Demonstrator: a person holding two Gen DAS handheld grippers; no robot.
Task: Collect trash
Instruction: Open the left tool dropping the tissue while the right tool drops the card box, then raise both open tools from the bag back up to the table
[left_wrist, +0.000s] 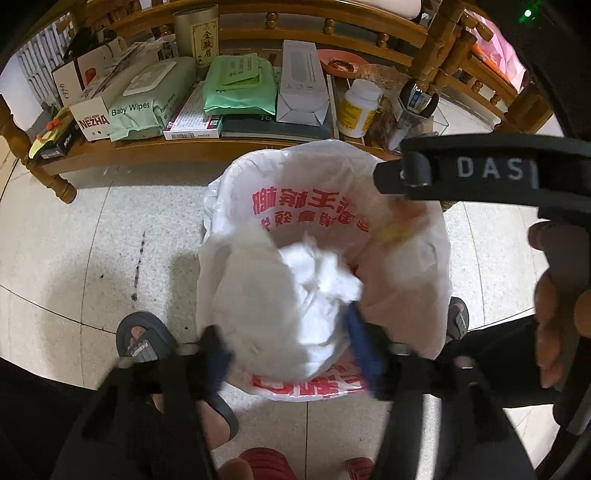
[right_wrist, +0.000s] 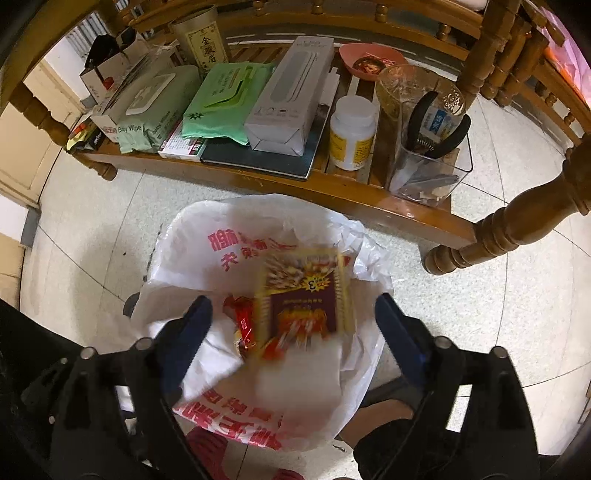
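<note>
A bin lined with a white plastic bag with red print (left_wrist: 258, 192) stands on the floor; it also shows in the right wrist view (right_wrist: 221, 254). My left gripper (left_wrist: 291, 347) is open right over the bag's mouth, with white crumpled tissue (left_wrist: 317, 280) blurred between its fingers, apart from them. My right gripper (right_wrist: 291, 328) is open over the bag; a yellow and purple snack wrapper (right_wrist: 306, 295) is blurred between its fingers, free of them. A red wrapper (right_wrist: 243, 325) lies inside. The right gripper's body (left_wrist: 480, 173) shows at the right in the left wrist view.
A low wooden shelf (right_wrist: 332, 188) behind the bin holds baby wipes (left_wrist: 144, 107), green wipes (left_wrist: 240, 85), a white box (left_wrist: 301, 81), a pill bottle (right_wrist: 351, 133), a clear holder with pliers (right_wrist: 432, 155) and a tin (left_wrist: 197, 33). Sandalled feet (left_wrist: 147, 339) flank the bin. A table leg (right_wrist: 517, 229) stands right.
</note>
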